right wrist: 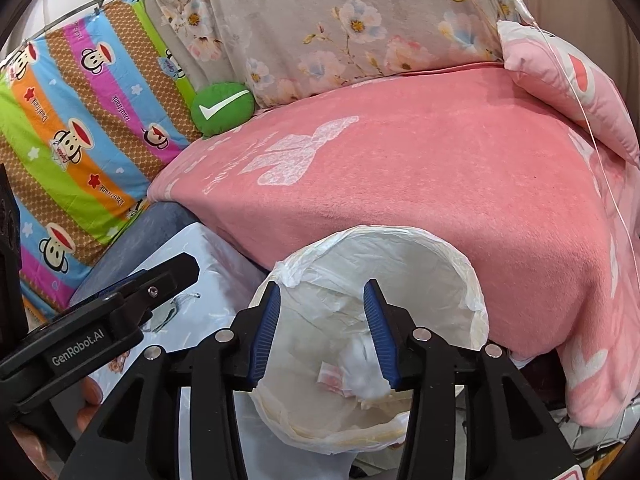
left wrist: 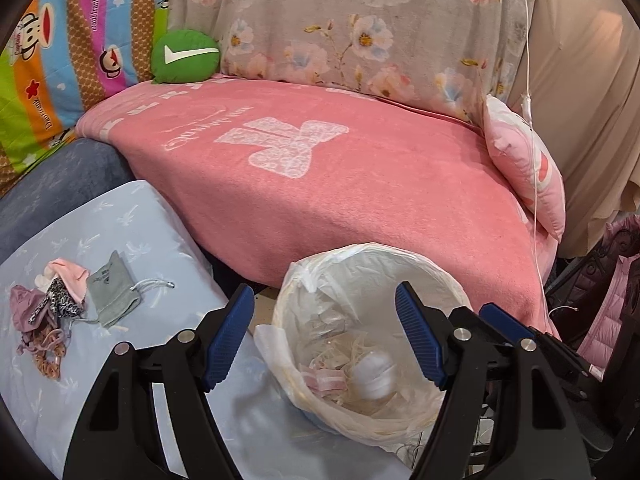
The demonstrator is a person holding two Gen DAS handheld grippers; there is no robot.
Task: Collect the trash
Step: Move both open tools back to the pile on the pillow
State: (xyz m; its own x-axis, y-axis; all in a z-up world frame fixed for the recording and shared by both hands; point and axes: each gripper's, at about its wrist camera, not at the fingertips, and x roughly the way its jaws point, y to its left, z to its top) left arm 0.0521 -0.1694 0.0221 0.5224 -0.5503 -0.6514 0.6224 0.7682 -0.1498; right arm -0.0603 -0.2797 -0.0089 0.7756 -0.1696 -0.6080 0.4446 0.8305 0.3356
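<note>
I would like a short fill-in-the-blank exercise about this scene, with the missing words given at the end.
1. The bin is lined with a white plastic ____.
2. The green cushion carries a white ____ mark.
3. The blanket on the sofa is ____ in colour.
4. The grey pouch lies on a light ____ cloth.

Missing words: bag; check; pink; blue
</note>
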